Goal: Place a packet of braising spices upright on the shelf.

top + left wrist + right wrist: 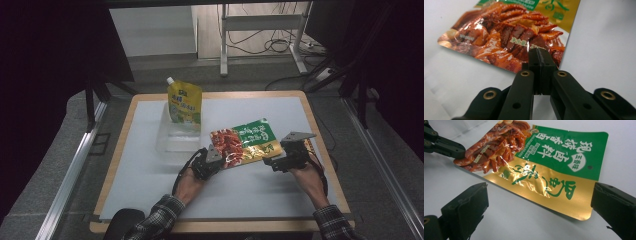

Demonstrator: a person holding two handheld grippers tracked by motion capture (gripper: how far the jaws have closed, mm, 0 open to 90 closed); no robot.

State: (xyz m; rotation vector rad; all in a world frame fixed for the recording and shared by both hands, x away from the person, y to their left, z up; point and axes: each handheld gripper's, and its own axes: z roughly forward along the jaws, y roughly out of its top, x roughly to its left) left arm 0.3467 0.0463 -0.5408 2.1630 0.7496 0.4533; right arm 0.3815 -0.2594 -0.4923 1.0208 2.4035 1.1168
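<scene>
Near the middle of the desk [150, 175], toward the person's side, lies a flat food packet [243, 143] printed green, gold and with a picture of braised meat. Its long axis runs from lower left to upper right in the high view, the meat-picture end toward the left gripper [209, 161] and the green and gold end toward the right gripper [289, 156]. The left gripper's fingers [543, 65] are pressed together on the packet's meat-picture corner, clamping the thin edge; that end looks slightly raised off the surface. The right gripper's fingers [464, 210] stand wide apart just short of the packet's gold edge, with nothing between them.

The far corners of the packet are cut off in the left gripper view, and its small print is too blurred to read there. In the right gripper view the left gripper [459, 151] shows at the upper left, pinching the corner.

Farther back stands a yellow spouted pouch [184, 102], upright in a clear plastic tray [167, 142] whose walls are hard to make out. The desk has a pale sheet on top with a wooden rim. Beyond it are grey floor, a metal frame's legs and loose cables; both sides are dark.
</scene>
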